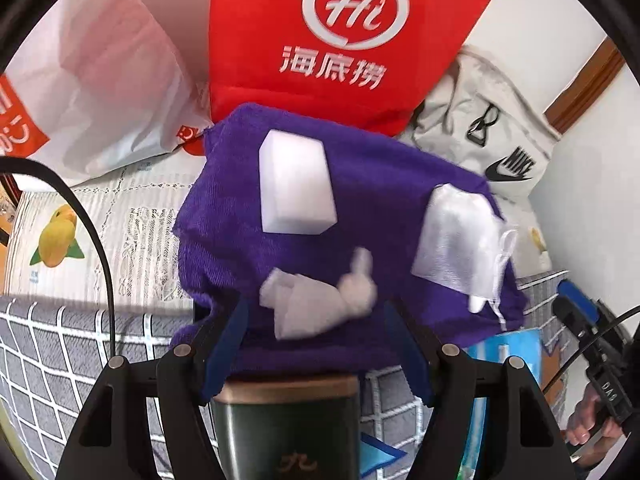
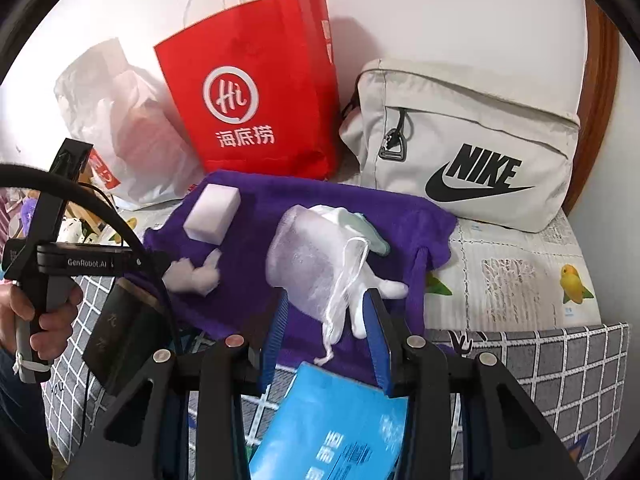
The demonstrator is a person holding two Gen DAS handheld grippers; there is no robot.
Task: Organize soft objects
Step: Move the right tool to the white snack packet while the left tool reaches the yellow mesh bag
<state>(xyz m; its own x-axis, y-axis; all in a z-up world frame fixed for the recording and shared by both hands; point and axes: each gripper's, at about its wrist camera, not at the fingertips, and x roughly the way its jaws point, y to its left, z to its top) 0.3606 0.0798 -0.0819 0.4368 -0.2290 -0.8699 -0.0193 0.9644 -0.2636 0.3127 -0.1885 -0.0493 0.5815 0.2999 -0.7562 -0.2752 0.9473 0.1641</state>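
**Both grippers let go over the purple towel**

The left hand-held gripper point(image 1: 316, 332) stands open, nothing between its pads, just above a wad of white paper point(image 1: 316, 304) lying on the purple towel point(image 1: 360, 184). The right hand-held gripper point(image 2: 326, 320) is partly open around the drawstring of the mesh pouch point(image 2: 312, 256), gripping nothing. The white sponge point(image 1: 294, 184) sits further back on the towel. To do this well, pick one item at a time (the paper looks flimsy) and pinch it at its bulk, not an edge.

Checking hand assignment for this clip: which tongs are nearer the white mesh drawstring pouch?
Right. The right tongs sit open just below the white mesh drawstring pouch, its cords trailing between them. The left tongs are off to its side, by the cotton wad.
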